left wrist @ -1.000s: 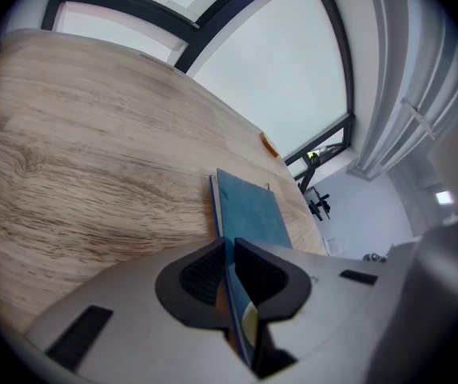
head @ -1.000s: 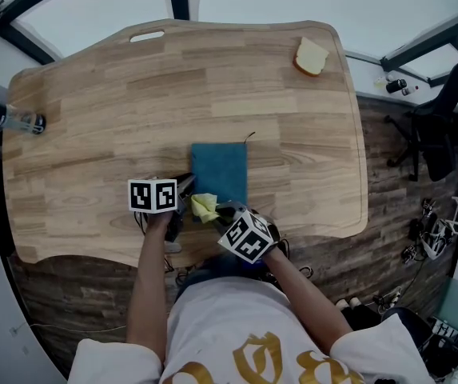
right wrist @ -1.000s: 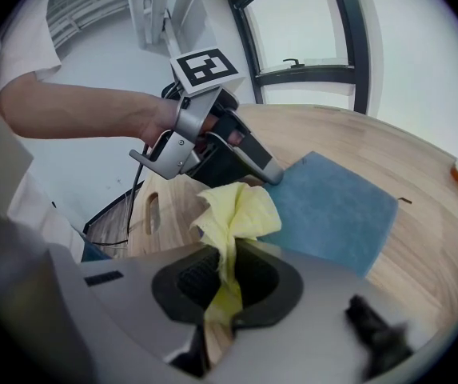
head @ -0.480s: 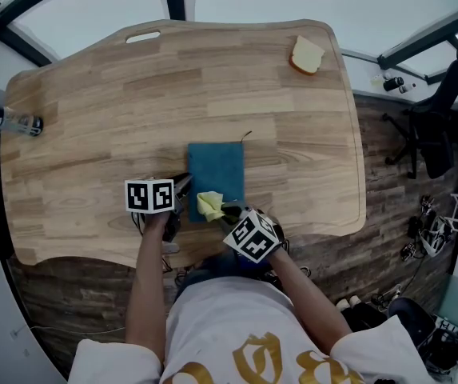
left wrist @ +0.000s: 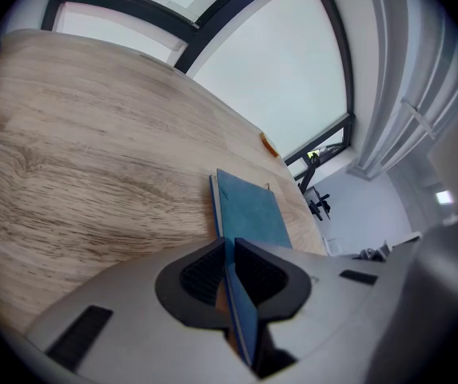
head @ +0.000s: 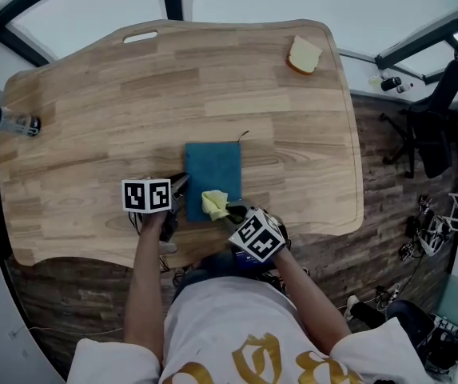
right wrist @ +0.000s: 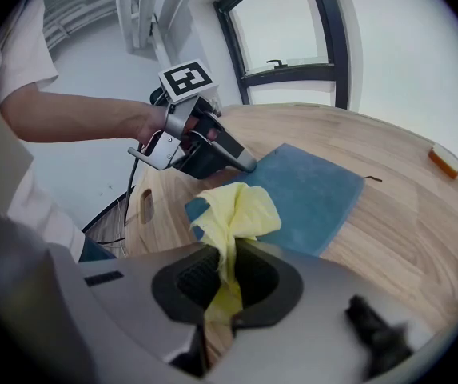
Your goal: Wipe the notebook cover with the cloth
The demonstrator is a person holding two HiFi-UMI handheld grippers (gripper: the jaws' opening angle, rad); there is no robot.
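A teal notebook (head: 213, 166) lies flat on the wooden table (head: 93, 134). My left gripper (head: 182, 186) is shut on the notebook's near left corner; in the left gripper view the teal cover (left wrist: 248, 210) runs straight between the pads of the left gripper (left wrist: 230, 274). My right gripper (head: 225, 210) is shut on a crumpled yellow cloth (head: 214, 204), which rests on the notebook's near edge. In the right gripper view the cloth (right wrist: 236, 210) bulges out of the right gripper (right wrist: 227, 282) over the notebook (right wrist: 312, 194), with the left gripper (right wrist: 240, 162) just beyond.
A pale sponge-like block (head: 304, 54) sits at the table's far right corner. A bottle (head: 9, 120) lies at the left edge. A slot-shaped handle hole (head: 138, 36) is cut in the far edge. An office chair (head: 436, 134) stands right of the table.
The right gripper has slid the yellow cloth a little to the right along the notebook's near edge. The left gripper and the notebook have stayed put.
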